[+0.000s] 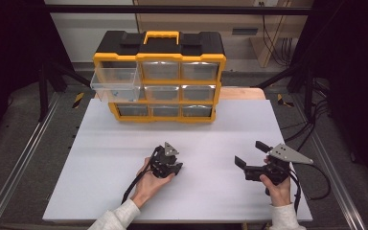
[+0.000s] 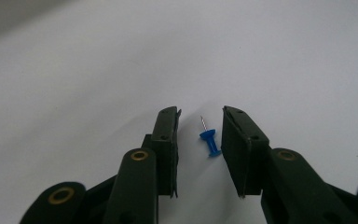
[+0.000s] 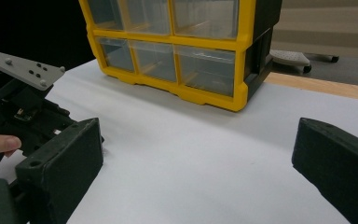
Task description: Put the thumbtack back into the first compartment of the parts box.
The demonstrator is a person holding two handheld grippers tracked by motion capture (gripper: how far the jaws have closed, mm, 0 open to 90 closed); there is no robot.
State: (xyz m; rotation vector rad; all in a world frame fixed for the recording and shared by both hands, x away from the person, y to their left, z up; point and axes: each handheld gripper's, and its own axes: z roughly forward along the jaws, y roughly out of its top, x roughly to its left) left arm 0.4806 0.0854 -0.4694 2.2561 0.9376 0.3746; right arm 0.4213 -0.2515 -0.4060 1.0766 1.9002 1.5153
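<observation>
A small blue push pin (image 2: 210, 142) lies on the white board (image 1: 206, 129) with its metal point aimed away from me. My left gripper (image 2: 200, 114) points down at the board, its jaws standing on either side of the pin with a gap on each side, so they are open and not pressing it. In the high view that left gripper (image 1: 170, 168) is at the board's front middle. My right gripper (image 1: 250, 153) rests to the right of it, jaws wide open toward the left with nothing between them (image 3: 196, 140).
A yellow and black drawer organizer (image 1: 160, 76) with clear drawers stands at the board's far edge. Its middle-left drawer (image 1: 115, 84) is pulled out. The right gripper view has the organizer's lower corner (image 3: 233, 98) ahead and the left gripper's body (image 3: 23, 112) at left.
</observation>
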